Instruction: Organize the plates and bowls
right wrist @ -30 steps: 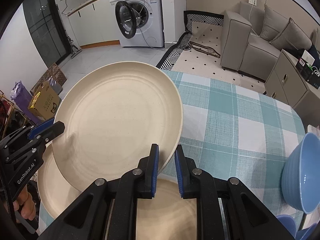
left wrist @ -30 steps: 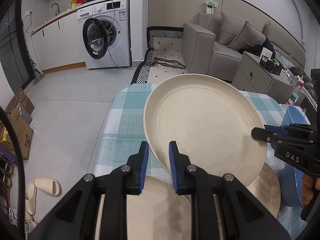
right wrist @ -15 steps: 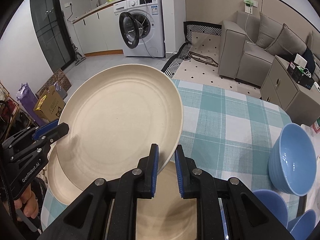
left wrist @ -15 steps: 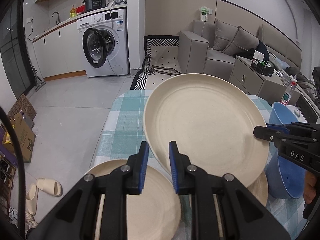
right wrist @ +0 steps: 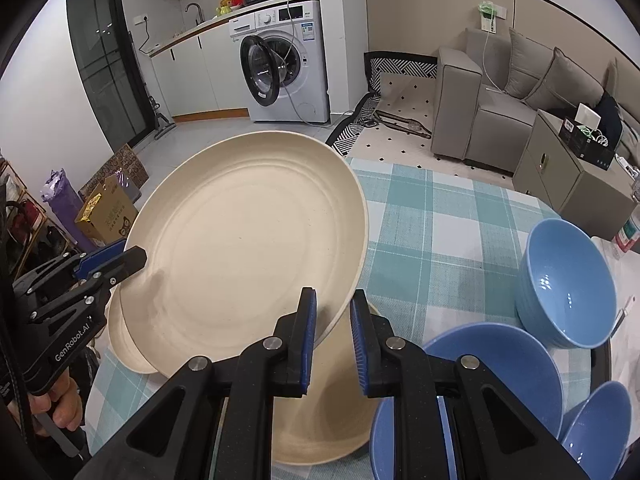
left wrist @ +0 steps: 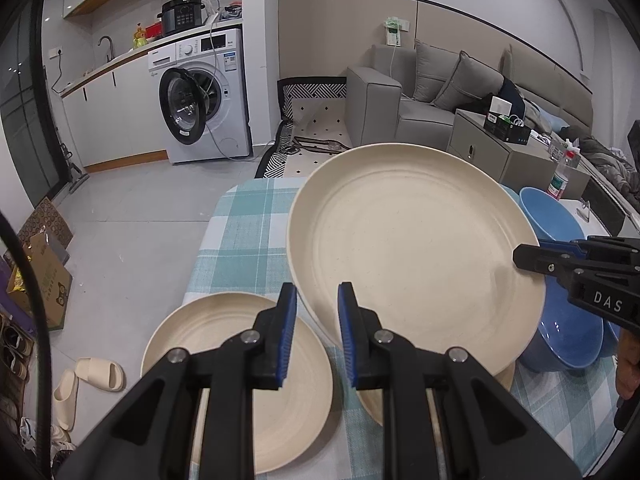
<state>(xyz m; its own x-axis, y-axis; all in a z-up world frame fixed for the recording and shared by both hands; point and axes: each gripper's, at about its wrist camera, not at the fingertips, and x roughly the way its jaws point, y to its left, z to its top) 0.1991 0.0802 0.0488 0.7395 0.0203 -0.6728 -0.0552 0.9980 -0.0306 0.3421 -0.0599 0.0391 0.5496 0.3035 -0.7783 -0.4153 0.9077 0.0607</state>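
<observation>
A large cream plate (left wrist: 412, 248) is held in the air between both grippers, well above the checked tablecloth (left wrist: 248, 240). My left gripper (left wrist: 317, 304) is shut on its left rim. My right gripper (right wrist: 333, 312) is shut on its right rim; the plate also shows in the right wrist view (right wrist: 248, 248). Another cream plate (left wrist: 240, 380) lies flat on the cloth below my left gripper. A further cream plate (right wrist: 340, 420) lies under the held one. Several blue bowls sit at the right, one upright (right wrist: 568, 292) and one nearer (right wrist: 488, 364).
The table's left edge drops to a grey tile floor with slippers (left wrist: 96, 372) and cardboard boxes (left wrist: 44, 276). A washing machine (left wrist: 204, 108), grey sofa (left wrist: 440, 100) and low cabinet (left wrist: 516, 152) stand beyond the table. A bottle (left wrist: 562, 176) stands at the far right.
Both grippers have lifted the cream plate higher and pulled back. More of the table now shows beneath it, including the flat plate at the left and more blue bowls.
</observation>
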